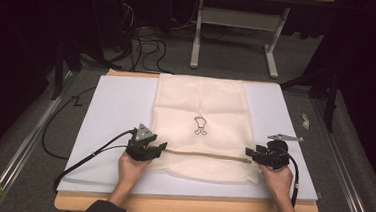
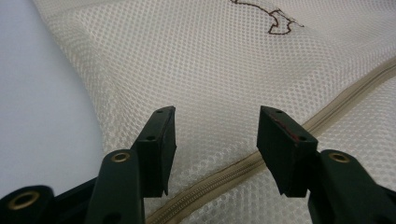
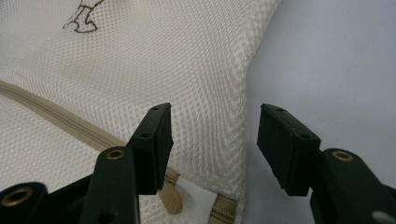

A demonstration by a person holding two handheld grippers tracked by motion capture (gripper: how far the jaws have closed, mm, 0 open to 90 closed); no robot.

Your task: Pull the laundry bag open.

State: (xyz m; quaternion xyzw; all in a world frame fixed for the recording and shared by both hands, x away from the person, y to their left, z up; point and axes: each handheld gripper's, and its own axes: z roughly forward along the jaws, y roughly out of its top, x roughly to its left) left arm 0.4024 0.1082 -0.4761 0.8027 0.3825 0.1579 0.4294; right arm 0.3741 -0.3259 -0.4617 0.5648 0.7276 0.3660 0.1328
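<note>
One cream mesh bag (image 1: 202,122) lies flat mid-table on the white board (image 1: 110,110), with one zipper (image 1: 202,155) across its near part. Two grippers: left gripper (image 1: 159,146) at the bag's left edge, right gripper (image 1: 249,152) at its right edge by the zipper pull (image 3: 172,200), both released, jaws apart, gripping nothing. Forearms come in from near side.

You can read no words or numbers here. The only sign is a small dark outline drawing (image 1: 200,125) on the mesh bag (image 1: 204,102), at 12 o'clock from its zipper (image 1: 205,155).
</note>
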